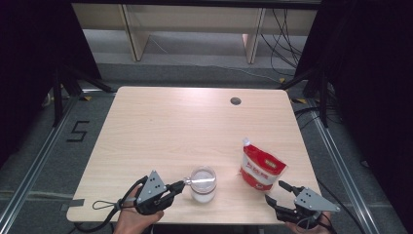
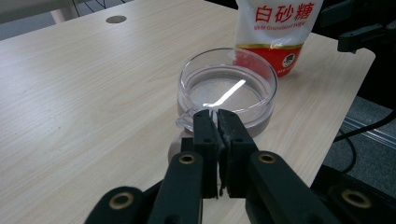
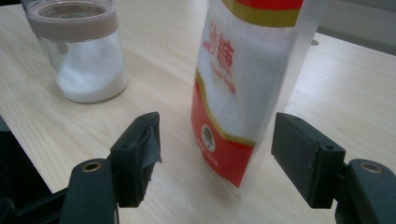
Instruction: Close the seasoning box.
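Fingers of the left gripper (image 2: 217, 122) are pressed together, pinching a small clear tab at the rim of the clear round jar lid (image 2: 227, 89) in the centre of the left gripper view. That lid sits on a clear glass jar (image 1: 203, 184) of white granules, low and centre on the pale wooden desk (image 1: 170, 126) in the high view. Right gripper (image 3: 217, 156) has its fingers spread, one either side of the red-and-white sugar pouch (image 3: 243, 88), touching neither face.
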The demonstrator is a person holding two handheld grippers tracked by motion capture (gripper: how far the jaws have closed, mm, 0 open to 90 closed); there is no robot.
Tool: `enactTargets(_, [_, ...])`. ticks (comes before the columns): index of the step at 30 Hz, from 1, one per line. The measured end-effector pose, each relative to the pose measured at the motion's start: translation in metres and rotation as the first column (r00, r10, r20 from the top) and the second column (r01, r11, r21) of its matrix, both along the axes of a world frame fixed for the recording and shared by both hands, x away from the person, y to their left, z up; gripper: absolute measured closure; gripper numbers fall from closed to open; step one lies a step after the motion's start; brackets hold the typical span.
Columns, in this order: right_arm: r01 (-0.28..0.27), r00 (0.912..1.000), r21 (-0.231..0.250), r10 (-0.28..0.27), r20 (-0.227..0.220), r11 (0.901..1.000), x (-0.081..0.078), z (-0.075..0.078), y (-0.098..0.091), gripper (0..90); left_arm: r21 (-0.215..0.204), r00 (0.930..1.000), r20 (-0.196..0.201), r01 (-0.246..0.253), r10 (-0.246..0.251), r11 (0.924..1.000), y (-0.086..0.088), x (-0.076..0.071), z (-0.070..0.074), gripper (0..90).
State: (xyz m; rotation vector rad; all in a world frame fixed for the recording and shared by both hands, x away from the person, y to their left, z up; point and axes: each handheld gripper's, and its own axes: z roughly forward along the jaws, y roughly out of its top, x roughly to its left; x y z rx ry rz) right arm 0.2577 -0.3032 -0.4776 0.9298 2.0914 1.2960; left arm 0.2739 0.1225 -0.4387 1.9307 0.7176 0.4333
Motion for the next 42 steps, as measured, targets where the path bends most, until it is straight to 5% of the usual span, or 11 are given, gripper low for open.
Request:
enactTargets(11, [-0.002, 1.0, 0.001, 0.002, -0.003, 1.0, 0.0, 0.0, 0.0, 33.3, -0.055, 0.9988, -0.045, -0.021, 0.019, 0.9982, 0.006, -0.003, 0.003, 54.9])
enactTargets(23, [-0.02, 0.9998, -0.004, 0.02, 0.005, 0.9998, 0.001, 0.0, 0.0, 33.3, -0.028, 0.9954, -0.08, -0.055, 0.053, 0.9981, 0.017, -0.005, 0.0, 27.6])
enactTargets(26, [-0.022, 0.9997, -0.006, 0.022, 0.013, 0.9997, 0.002, 0.0, 0.0, 33.3, 0.006, 0.9962, -0.075, -0.044, 0.044, 0.999, 0.021, -0.005, -0.004, 20.4])
enactTargets(28, [-0.017, 0.9998, -0.006, 0.017, 0.012, 0.9998, 0.002, 0.0, 0.0, 33.3, -0.013, 0.994, -0.091, -0.063, 0.062, 0.9979, 0.022, -0.007, -0.008, 16.9])
enactTargets(29, [-0.018, 0.9998, -0.005, 0.018, 0.013, 0.9998, 0.002, 0.0, 0.0, 33.3, 0.018, 0.9961, -0.072, -0.051, 0.052, 0.9985, 0.025, -0.007, -0.008, 16.1])
enactTargets(30, [-0.018, 0.9997, -0.006, 0.018, 0.013, 0.9998, 0.002, 0.0, 0.0, 33.3, -0.009, 0.9928, -0.095, -0.074, 0.073, 0.9972, 0.024, -0.008, -0.01, 15.6])
enactTargets(34, [-0.022, 0.9997, -0.014, 0.022, 0.006, 0.9997, 0.002, -0.001, 0.001, 33.2, 0.041, 0.9942, -0.086, -0.062, 0.065, 0.9973, 0.027, -0.008, -0.015, 15.2])
enactTargets(35, [-0.023, 0.9997, -0.016, 0.023, 0.008, 0.9996, 0.002, -0.001, 0.001, 33.3, 0.025, 0.9911, -0.112, -0.07, 0.072, 0.9972, 0.026, -0.01, -0.017, 15.2])
enactTargets(37, [-0.022, 0.9997, -0.011, 0.022, 0.004, 0.9997, 0.001, -0.001, 0.002, 33.2, 0.054, 0.9945, -0.088, -0.052, 0.056, 0.9972, 0.027, -0.01, -0.018, 15.2])
enactTargets(42, [-0.026, 0.9996, -0.01, 0.026, 0.009, 0.9996, 0.002, -0.001, 0.002, 33.1, 0.038, 0.9943, -0.089, -0.056, 0.059, 0.9977, 0.029, -0.013, -0.022, 15.2])
